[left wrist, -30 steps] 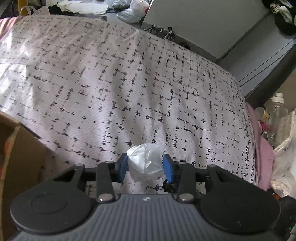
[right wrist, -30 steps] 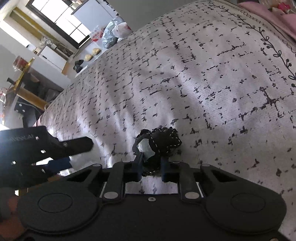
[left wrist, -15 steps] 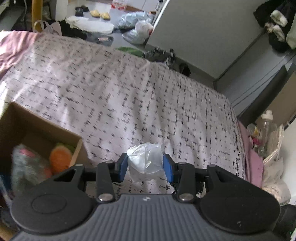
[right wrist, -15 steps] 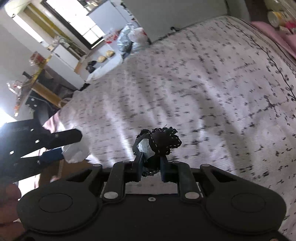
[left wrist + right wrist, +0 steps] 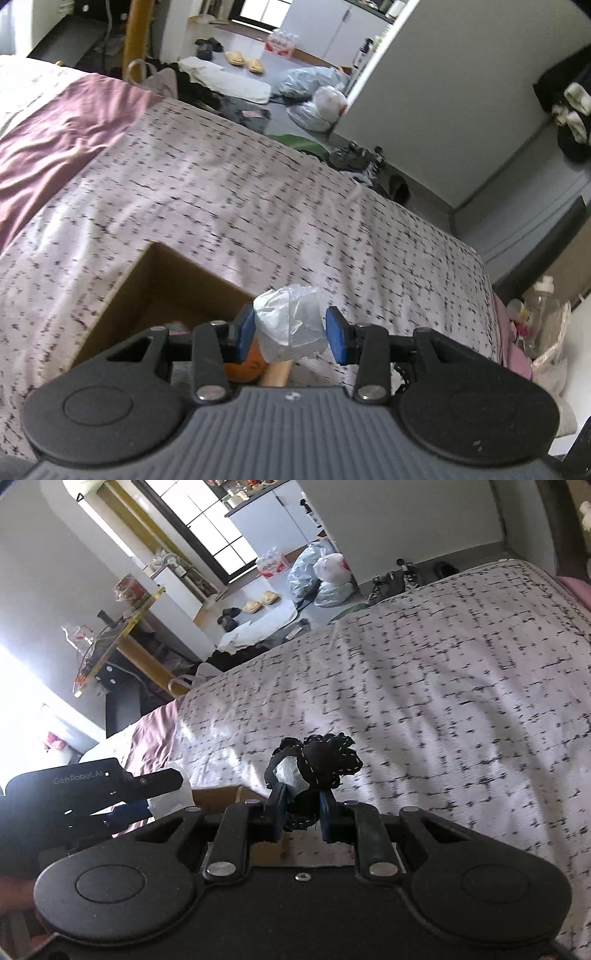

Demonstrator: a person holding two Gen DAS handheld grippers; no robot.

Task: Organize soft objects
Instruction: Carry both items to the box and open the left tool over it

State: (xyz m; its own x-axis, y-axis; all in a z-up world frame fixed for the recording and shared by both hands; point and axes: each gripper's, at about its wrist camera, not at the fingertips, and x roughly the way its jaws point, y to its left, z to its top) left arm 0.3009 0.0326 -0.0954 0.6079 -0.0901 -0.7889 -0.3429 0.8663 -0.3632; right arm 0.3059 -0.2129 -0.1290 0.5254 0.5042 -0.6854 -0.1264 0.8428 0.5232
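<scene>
My left gripper (image 5: pixel 291 334) is shut on a crumpled clear plastic bag (image 5: pixel 290 323), held above the near corner of an open cardboard box (image 5: pixel 162 280) on the bed. An orange soft toy (image 5: pixel 245 367) shows in the box just under the bag. My right gripper (image 5: pixel 302 806) is shut on a black bundle with white stitching (image 5: pixel 325 762) that has a pale wad tucked in it. In the right wrist view the left gripper (image 5: pixel 136 801) appears at the lower left with the bag (image 5: pixel 173 795), beside the box's edge (image 5: pixel 218 794).
The bed carries a white cover with black dashes (image 5: pixel 258 206) and a mauve sheet (image 5: pixel 55 136) at the left. Beyond the bed's far edge lie plastic bags (image 5: pixel 317 99), shoes and slippers on the floor. Bottles (image 5: pixel 539 314) stand at the right of the bed.
Both grippers have risen and swung left with their loads. The cardboard box has come into the left wrist view and now lies right under the plastic bag.
</scene>
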